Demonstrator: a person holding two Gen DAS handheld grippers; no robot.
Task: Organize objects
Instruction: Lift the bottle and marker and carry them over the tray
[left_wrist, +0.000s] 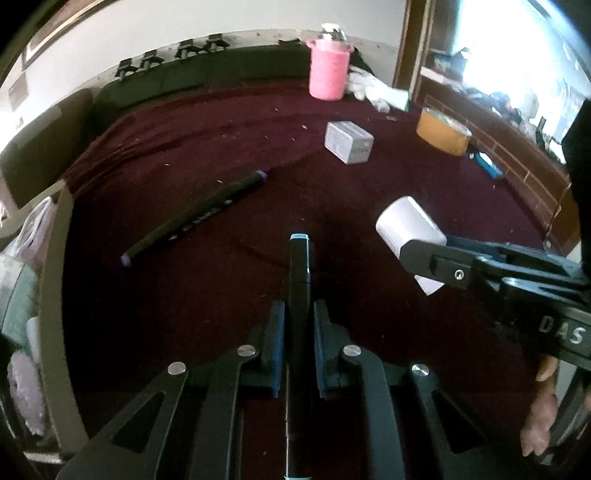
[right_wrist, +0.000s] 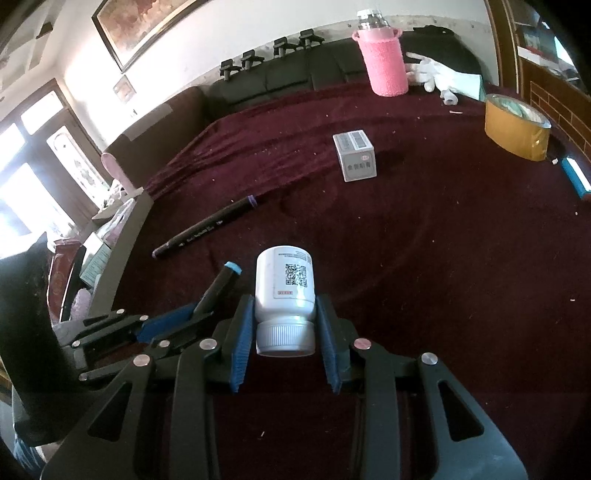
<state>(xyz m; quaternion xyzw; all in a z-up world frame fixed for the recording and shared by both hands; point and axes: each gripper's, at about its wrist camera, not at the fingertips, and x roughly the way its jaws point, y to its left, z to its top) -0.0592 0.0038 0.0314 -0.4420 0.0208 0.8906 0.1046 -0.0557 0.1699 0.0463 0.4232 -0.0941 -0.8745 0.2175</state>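
Both hands loaded right now. Left gripper (left_wrist: 299, 325) pinched tight on a black marker with a teal cap (left_wrist: 299, 266), barrel running lengthwise between the blue pads (left_wrist: 277, 332) and the capped end poking out ahead. Right gripper (right_wrist: 284, 325) clamped on a white pill bottle (right_wrist: 284, 291) at the shoulder just above the ribbed cap, cap end toward the camera, body sticking forward. Both carried above the maroon tablecloth (left_wrist: 369, 206), not resting on it.

Using the small grey box (right_wrist: 354, 157) as the anchor: second marker with purple ends (right_wrist: 207, 230) lying loose, nearer than the box and off to its left; pink-sleeved flask (right_wrist: 384, 61) well behind it by the sofa back; roll of yellow tape (right_wrist: 517, 127) off to its right near the table edge.

Stuff that could go sideways, just guessing:
- Bottle gripped close to one end, so lots of overhang. Any quick tilt and probably a pivot or slip out of the pads.
- Marker held along its length, smooth round barrel, likely to slide forward out of the pinch with the nose pointed down.
- Grippers close together, marker tip just beside the bottle in the right view. Easy knock on any crossing move.
- Wrinkled cloth: bottle set upright on a fold could tip, marker could roll.
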